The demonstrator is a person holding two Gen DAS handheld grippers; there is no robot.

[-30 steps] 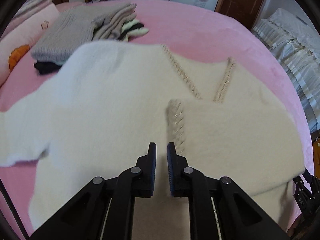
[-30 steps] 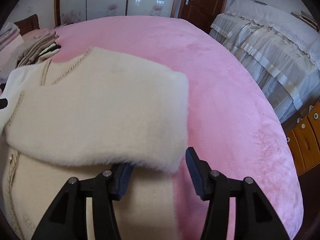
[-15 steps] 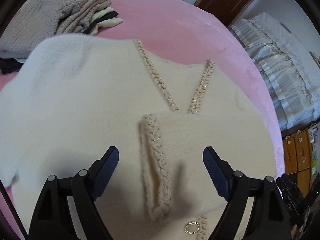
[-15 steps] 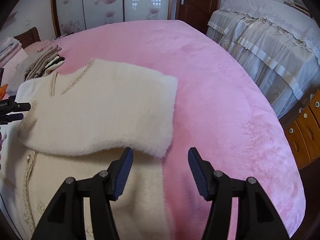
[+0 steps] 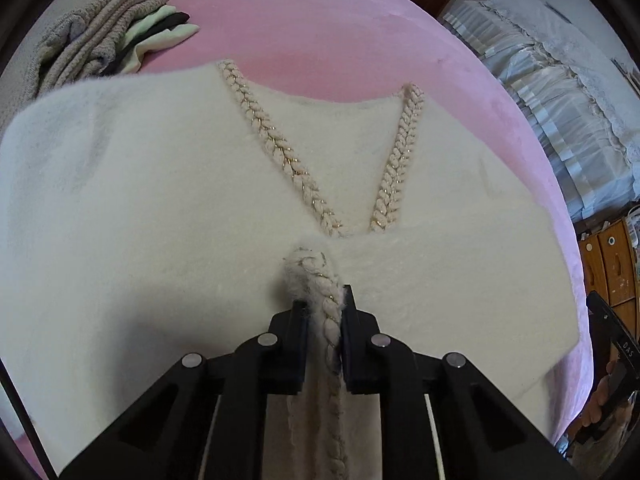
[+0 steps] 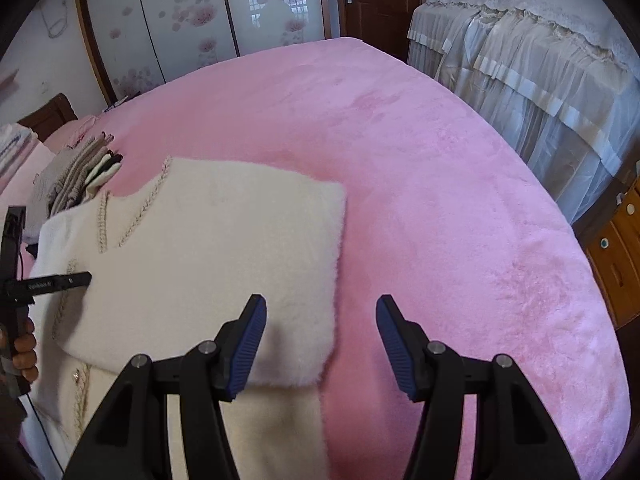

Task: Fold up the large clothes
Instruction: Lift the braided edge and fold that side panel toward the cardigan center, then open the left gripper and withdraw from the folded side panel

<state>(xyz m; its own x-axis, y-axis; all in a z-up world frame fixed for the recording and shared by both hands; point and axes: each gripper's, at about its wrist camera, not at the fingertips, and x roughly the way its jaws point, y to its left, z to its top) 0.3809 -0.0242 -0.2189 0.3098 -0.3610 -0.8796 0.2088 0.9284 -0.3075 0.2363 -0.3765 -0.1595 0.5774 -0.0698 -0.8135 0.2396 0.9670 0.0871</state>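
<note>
Fluffy cream cardigan (image 5: 160, 220) lies spread on the pink bed (image 6: 440, 200), and nearest its front opening the left gripper (image 5: 325, 312) has just snapped closed from wide open, its jaws now pinching the braided trim (image 5: 320, 280) of the folded-over front edge. Beside the cardigan's folded sleeve (image 6: 224, 264), the right gripper (image 6: 320, 340) hangs half open, gripping nothing. Beyond the cardigan's collar sits a stack of folded clothes (image 5: 108, 40). With the edge caught, the next fold can likely begin
</note>
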